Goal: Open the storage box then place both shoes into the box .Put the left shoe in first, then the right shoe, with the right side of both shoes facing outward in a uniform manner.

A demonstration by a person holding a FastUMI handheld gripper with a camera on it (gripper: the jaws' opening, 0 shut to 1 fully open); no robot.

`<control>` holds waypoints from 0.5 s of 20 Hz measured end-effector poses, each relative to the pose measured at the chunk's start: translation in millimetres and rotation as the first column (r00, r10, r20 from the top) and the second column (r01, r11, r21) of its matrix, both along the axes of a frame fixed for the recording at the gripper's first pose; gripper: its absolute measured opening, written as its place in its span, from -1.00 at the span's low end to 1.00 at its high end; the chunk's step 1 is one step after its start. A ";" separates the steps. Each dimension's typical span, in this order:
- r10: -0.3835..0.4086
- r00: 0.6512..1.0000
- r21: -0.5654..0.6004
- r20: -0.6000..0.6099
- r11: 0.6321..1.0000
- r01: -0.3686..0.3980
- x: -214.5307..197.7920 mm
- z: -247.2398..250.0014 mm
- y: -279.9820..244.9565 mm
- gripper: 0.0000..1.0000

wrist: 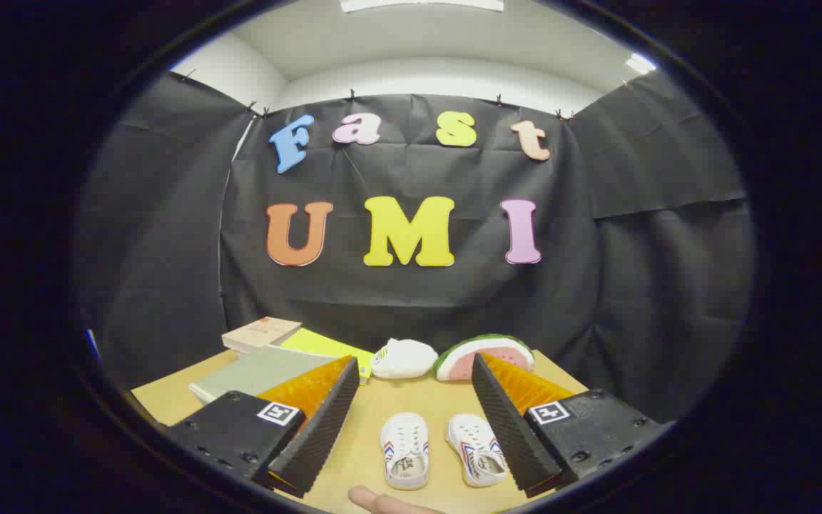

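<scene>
Gripper (411, 421) spread wide, fingers well apart, nothing held and nothing touched; raised above the table (168, 400) rather than resting on it. Left finger (318, 421) and right finger (511, 421) angled inward toward their tips, ridged inner faces turned to each other. Pair of small white shoes with red and blue side stripes lying on the bare tabletop in the gap between the fingers, toes pointing away, openings up: one shoe (404, 451) near the middle of the gap, other shoe (477, 450) just beside the right finger, contact with it not clear. Narrow strip of table separating the two shoes, not touching. Cannot tell which is the left and which the right shoe. Fingertip of a hand (382, 502) on the near table edge, just short of the shoes. Beyond the fingertips, near the far table edge: white plush toy (404, 358) and watermelon-slice toy (484, 355) side by side, close or touching. Past the left finger: grey-green flat book or folder (254, 373), yellow-green sheet (325, 346) partly under it, tan book (261, 333) furthest back. Open tabletop between shoes and the toys, free strip between shoes and left finger. Far and side table edges close against the black cloth wall.
</scene>
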State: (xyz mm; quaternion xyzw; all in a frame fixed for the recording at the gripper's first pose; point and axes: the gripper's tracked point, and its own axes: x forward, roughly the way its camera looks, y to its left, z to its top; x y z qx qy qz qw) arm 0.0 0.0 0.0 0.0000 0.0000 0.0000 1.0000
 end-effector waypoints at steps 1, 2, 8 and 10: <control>0.002 1.000 -0.002 -0.003 1.000 -0.002 0.0 -0.9 -0.3 1.00; 0.001 1.000 -0.002 -0.003 1.000 -0.001 1.0 -1.6 -1.5 1.00; -0.008 1.000 -0.001 -0.013 1.000 0.008 5.3 -8.8 -5.1 1.00; -0.013 1.000 -0.012 -0.009 1.000 0.013 8.2 -10.2 -6.2 1.00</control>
